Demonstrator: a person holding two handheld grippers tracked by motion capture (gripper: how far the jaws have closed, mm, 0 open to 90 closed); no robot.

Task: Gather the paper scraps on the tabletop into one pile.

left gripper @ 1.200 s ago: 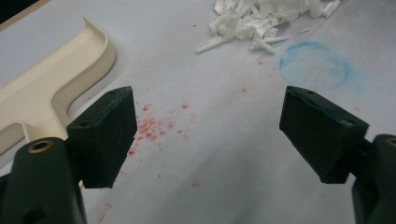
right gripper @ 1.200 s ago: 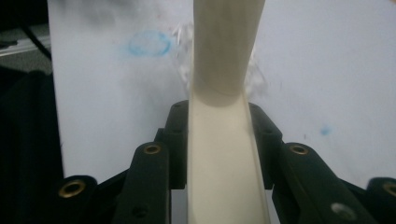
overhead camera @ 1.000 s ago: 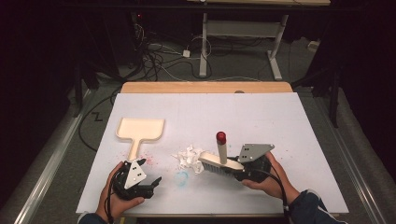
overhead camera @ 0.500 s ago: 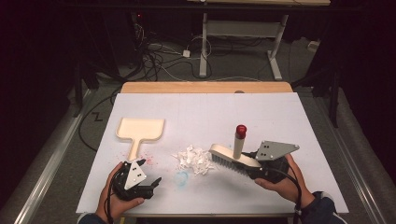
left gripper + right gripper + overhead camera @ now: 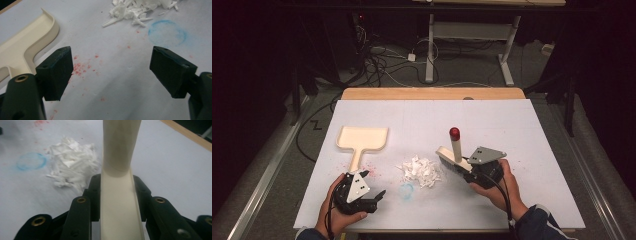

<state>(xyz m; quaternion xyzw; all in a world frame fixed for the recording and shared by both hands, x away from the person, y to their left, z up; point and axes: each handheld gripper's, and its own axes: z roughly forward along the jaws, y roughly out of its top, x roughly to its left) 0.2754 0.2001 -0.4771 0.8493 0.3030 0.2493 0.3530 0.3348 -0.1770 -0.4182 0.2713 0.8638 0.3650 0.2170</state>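
Observation:
A cream brush with a red-tipped handle stands at the right edge of a pile of white paper shreds. My right gripper is shut on the brush's cream body, its jaws pressed to both sides. The shreds lie just ahead and to the left of it. A cream dustpan lies flat left of the pile, handle toward me. My left gripper rests near the front edge, open with nothing between its fingers; the dustpan shows to its left.
A white sheet covers the table, with a wooden strip along the far edge. A blue chalk ring sits in front of the pile, and red specks lie by the dustpan handle. Cables and desk legs stand on the floor beyond.
My right gripper swung the brush out to the right, then brought it back left to the pile's edge. The shreds now lie more bunched. The left gripper stayed put.

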